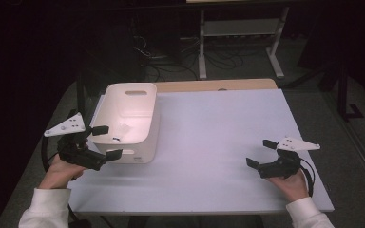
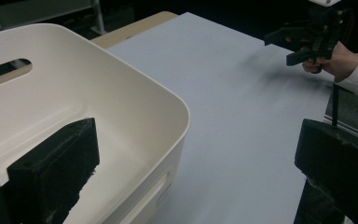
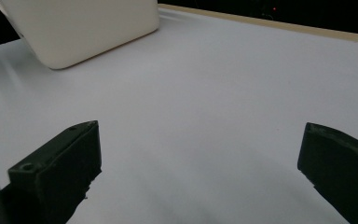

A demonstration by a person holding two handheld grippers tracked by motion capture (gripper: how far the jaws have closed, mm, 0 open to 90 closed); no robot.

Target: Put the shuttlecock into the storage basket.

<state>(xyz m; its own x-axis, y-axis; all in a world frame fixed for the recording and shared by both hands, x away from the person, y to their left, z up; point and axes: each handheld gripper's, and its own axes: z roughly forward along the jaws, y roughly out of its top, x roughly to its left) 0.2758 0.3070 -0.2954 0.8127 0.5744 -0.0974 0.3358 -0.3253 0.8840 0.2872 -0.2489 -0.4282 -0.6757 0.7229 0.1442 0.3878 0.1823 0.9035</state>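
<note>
Now left hand-held gripper (image 1: 104,141) agape astride white bin (image 1: 132,111) rim (unlabelled); right hand-held gripper (image 1: 260,153) released.

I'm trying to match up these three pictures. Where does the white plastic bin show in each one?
High view: white bin stands left of centre on the table, by the left gripper.
Left gripper view: it fills the left half.
Right gripper view: its corner is at upper left.
Shared landmark: pale table top.
</note>
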